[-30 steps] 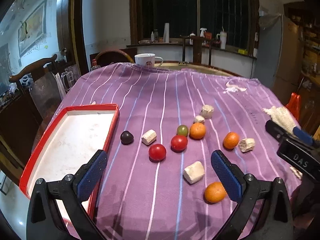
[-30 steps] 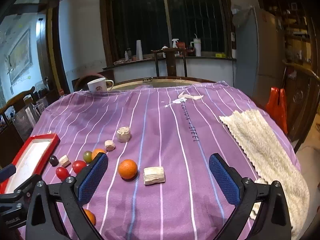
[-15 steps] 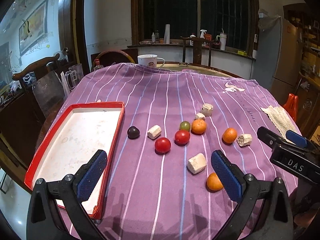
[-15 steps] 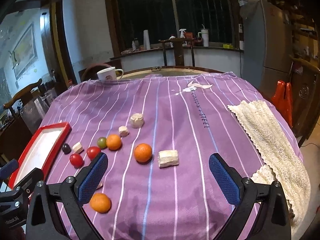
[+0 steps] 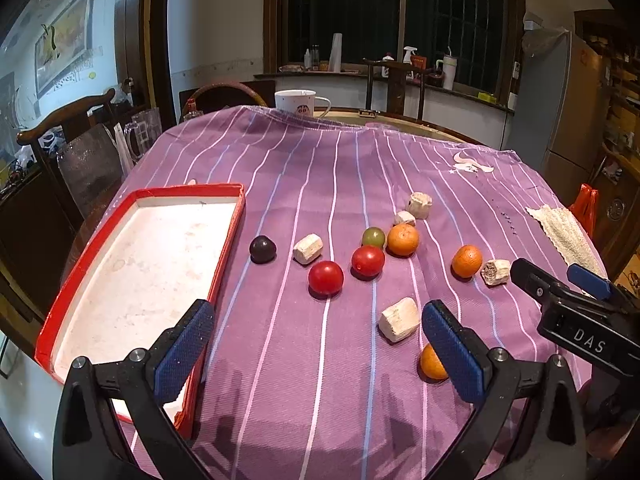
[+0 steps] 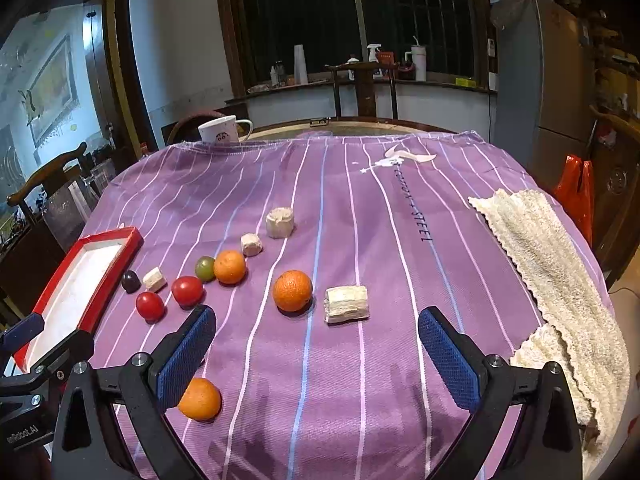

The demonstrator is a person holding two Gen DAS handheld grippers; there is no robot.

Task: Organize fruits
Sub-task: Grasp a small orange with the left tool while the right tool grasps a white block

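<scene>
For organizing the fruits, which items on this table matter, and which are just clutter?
Job items:
three oranges
two red tomatoes
green fruit
dark fruit
red-rimmed tray

Just lying about:
pale chunks
cream towel
white mug

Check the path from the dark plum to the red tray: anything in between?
Nothing visible. The dark plum sits on the cloth just right of the red tray, with only bare cloth between them. The pale chunk lies on its far side, away from the tray.
</scene>
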